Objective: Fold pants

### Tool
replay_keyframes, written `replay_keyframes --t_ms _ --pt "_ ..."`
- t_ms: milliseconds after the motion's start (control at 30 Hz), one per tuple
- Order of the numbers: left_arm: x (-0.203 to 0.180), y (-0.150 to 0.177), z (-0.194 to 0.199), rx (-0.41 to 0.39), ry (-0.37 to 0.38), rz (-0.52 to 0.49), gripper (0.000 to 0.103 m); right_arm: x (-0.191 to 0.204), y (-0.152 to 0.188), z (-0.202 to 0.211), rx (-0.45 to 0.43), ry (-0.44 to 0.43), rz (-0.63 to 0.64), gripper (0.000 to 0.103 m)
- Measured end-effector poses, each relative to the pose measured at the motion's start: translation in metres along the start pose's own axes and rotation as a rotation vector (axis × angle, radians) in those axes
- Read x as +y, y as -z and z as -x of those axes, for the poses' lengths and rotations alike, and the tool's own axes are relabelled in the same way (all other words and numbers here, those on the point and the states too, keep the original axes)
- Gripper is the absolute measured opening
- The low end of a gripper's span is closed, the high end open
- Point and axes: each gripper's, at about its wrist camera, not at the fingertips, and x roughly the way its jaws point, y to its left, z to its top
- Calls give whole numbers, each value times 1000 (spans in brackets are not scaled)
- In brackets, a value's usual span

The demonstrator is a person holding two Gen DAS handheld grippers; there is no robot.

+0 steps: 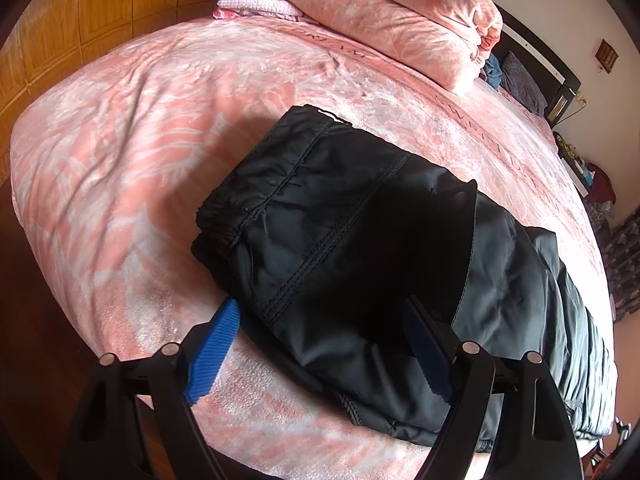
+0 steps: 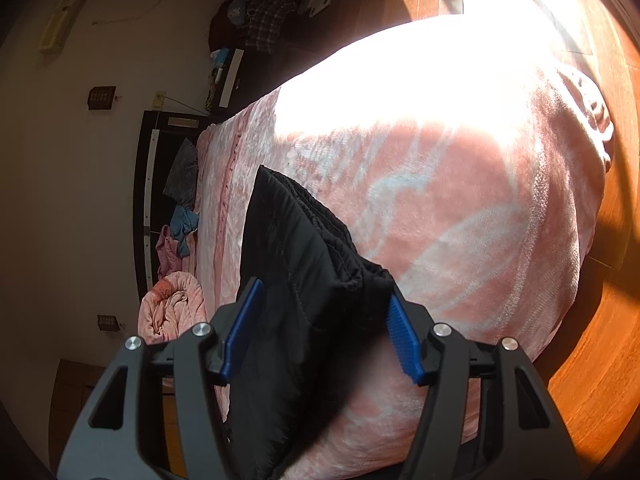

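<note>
Two grippers' jaws astride one folded black pants [image 1: 340, 216].

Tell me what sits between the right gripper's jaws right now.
A bunched fold of the black pants fills the gap of the right gripper, shown in the right wrist view; whether the pads press on it is unclear.

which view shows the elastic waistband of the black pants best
The left wrist view: the waistband lies sunlit and unobstructed on the folded black pants. The right wrist view shows it only edge-on, dark, close to a pad.
</note>
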Motion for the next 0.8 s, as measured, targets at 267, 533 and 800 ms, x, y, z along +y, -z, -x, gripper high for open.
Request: replay_keyframes --t_ms 267,533,800 --pt "16 -6 19 -79 -13 71 84 11 1 0 0 1 36 26" --pt "19 -6 29 -85 6 78 85 17 1 1 -4 15 44 26" --pt "23 -2 17 -51 9 105 87 27 3 3 -12 20 64 25"
